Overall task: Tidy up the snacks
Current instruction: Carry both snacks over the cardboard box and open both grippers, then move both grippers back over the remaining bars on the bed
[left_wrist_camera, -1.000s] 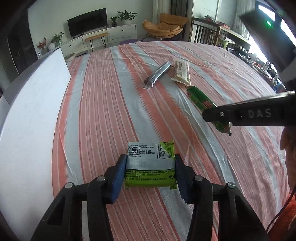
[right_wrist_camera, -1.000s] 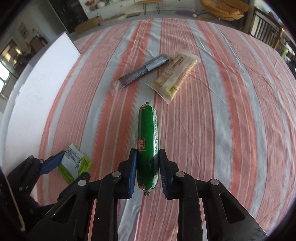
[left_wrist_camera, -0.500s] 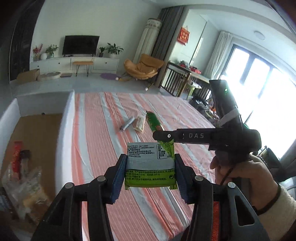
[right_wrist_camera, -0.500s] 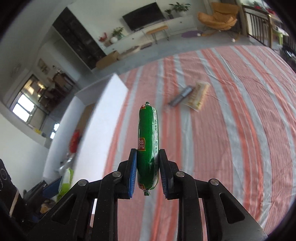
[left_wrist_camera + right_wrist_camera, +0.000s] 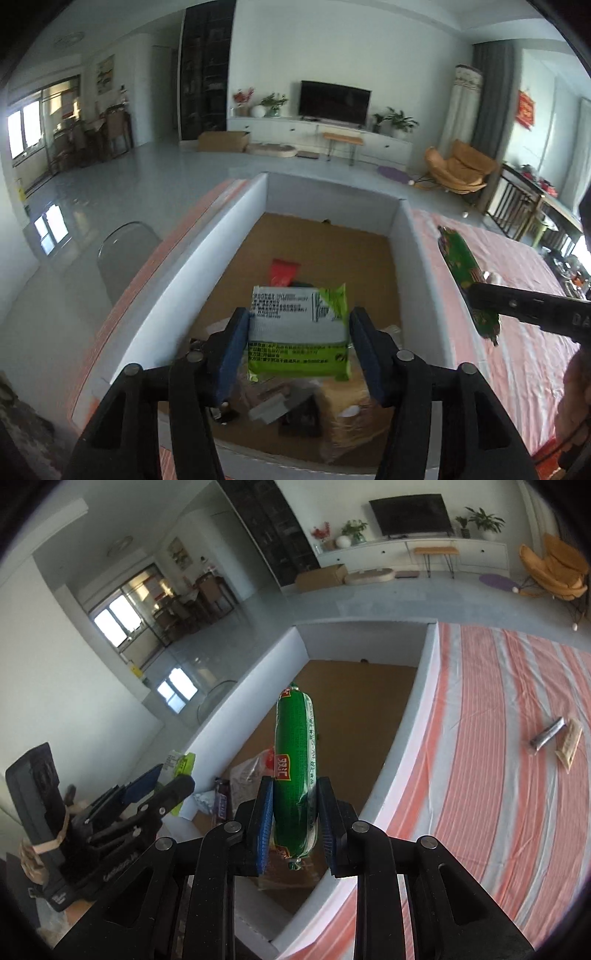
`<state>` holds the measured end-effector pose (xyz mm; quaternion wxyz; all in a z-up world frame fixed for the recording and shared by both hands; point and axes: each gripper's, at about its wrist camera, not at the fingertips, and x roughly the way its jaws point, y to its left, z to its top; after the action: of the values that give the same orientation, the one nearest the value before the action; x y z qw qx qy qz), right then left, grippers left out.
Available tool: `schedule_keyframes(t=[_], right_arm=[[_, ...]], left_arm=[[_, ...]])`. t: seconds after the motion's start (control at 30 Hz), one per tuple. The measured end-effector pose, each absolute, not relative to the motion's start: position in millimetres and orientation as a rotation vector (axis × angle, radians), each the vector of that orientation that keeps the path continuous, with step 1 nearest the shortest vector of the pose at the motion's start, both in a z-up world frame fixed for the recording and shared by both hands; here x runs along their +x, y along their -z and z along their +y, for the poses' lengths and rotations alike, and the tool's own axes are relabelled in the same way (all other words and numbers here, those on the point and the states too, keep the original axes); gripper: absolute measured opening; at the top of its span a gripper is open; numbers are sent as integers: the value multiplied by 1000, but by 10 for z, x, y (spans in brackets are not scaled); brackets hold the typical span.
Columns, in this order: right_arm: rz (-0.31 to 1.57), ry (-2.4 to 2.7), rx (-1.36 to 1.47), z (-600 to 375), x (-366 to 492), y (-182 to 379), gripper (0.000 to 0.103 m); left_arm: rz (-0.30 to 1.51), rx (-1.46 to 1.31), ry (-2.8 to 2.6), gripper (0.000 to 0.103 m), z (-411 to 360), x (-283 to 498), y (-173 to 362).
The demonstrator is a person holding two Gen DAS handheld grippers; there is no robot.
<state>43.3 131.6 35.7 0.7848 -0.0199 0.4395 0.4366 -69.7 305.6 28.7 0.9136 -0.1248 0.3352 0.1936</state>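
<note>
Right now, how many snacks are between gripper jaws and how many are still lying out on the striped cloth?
Between jaws: 2, green-and-white packet and green sausage
On the striped cloth: 2, grey stick pack and pale wrapped bar
Total: 4

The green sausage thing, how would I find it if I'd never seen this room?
Find the big white box with the brown floor, beside the striped cloth. Just above its near end, the right tool has its blue pads either side of the green sausage and is opening. It is a plump green tube with a red label, unlike the flat lime packet beside it.
</note>
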Motion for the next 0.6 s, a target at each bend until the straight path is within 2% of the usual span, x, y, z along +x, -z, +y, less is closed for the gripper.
schedule_keyframes(t=[0.03,0.07,0.33,0.6], right_arm=[[944,-912,-70,1312,442,-306,51],[923,-885,-79,1250,459,-278,68],[865,-560,23,84,826,-10,73],[874,-60,-72,-1311,941,760,73]], left_arm=[[706,-270,-419,79,3102,-672,-210],[713,-279,-437,86,3126,-641,-142],[666,-243,-376,92,2884,-392,-69],[612,-188,-111,99,1945,-64,-314]])
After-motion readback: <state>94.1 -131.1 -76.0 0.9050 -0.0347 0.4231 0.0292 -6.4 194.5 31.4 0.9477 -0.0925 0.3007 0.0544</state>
